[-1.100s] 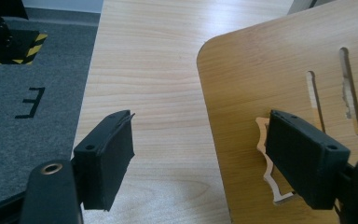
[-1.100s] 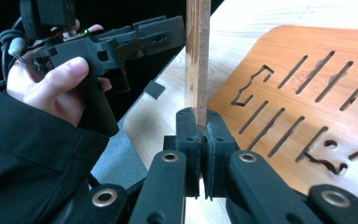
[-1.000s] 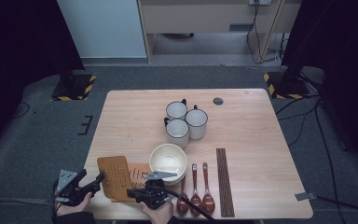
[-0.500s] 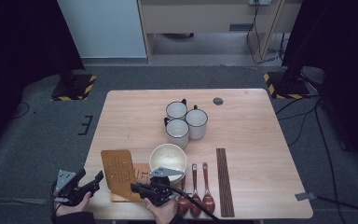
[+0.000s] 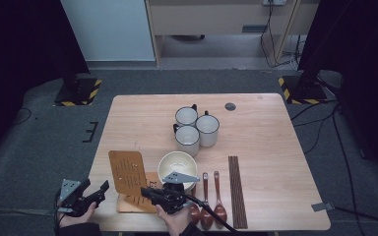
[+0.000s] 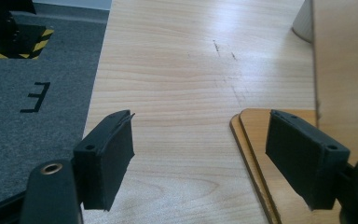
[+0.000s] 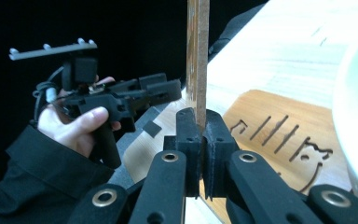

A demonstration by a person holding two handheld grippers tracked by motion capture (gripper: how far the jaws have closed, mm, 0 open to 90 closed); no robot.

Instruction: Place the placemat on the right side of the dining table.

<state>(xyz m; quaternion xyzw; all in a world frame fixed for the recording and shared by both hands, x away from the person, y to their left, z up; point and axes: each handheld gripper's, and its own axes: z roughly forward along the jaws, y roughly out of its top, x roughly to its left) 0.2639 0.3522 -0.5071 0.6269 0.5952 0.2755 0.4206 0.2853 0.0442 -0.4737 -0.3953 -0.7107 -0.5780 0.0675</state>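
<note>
In rt tongs, wooden board stands upright.

thing: thin brown wooden board with slot cut-outs | state: clamped by its lower edge between the right gripper's jaws, lifted | pose: stands on edge, upright | place: near front-left corner of the surface, above a second flat wooden board with cut-outs lying there
</note>
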